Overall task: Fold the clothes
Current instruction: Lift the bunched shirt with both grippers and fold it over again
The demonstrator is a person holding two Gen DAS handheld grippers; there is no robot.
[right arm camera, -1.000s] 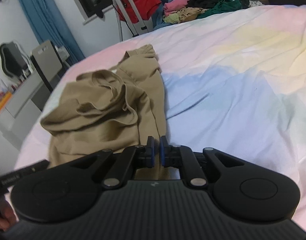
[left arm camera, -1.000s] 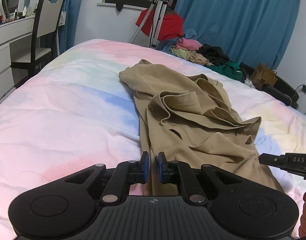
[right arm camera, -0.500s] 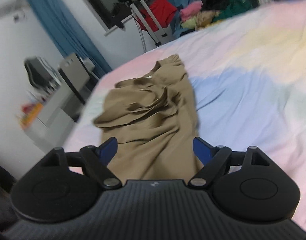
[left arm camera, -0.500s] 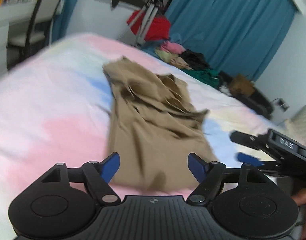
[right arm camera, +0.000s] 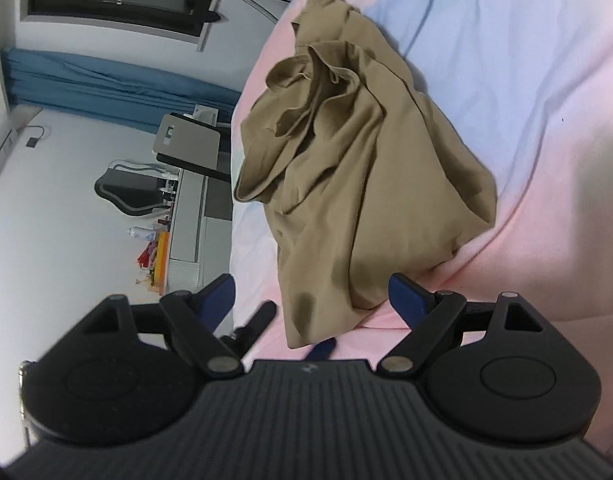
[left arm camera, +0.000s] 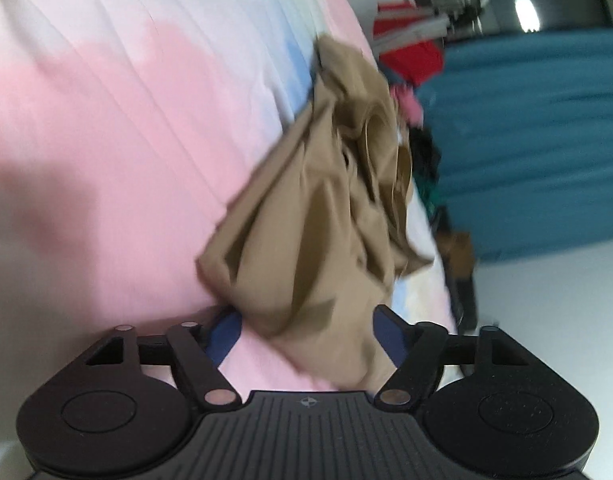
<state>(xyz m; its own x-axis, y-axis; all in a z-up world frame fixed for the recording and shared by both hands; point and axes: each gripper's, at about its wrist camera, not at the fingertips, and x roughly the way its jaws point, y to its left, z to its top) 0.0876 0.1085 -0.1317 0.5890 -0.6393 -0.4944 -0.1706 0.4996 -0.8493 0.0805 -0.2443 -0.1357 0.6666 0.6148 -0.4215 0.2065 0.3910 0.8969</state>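
A crumpled tan garment [left arm camera: 322, 216] lies on the pastel bedspread [left arm camera: 106, 128]. It also shows in the right wrist view [right arm camera: 354, 184]. My left gripper [left arm camera: 308, 336] is open, rolled sideways, and the garment's near edge lies between its blue pads [left arm camera: 226, 332]. My right gripper [right arm camera: 312, 300] is open too, rolled the other way, with the garment's near end between its pads [right arm camera: 406, 296]. Part of the left gripper's fingers [right arm camera: 254, 326] shows beneath the right one. The left wrist view is blurred.
A pile of other clothes [left arm camera: 418, 120] and blue curtains [left arm camera: 526, 140] stand beyond the bed. A desk with a chair [right arm camera: 190, 144] sits beside the bed. A red item on a stand [left arm camera: 414, 56] is at the bed's far end.
Both grippers opened from shut, let the tan garment go, and then rolled sideways in opposite directions. The garment's near end now lies bunched between their pads.
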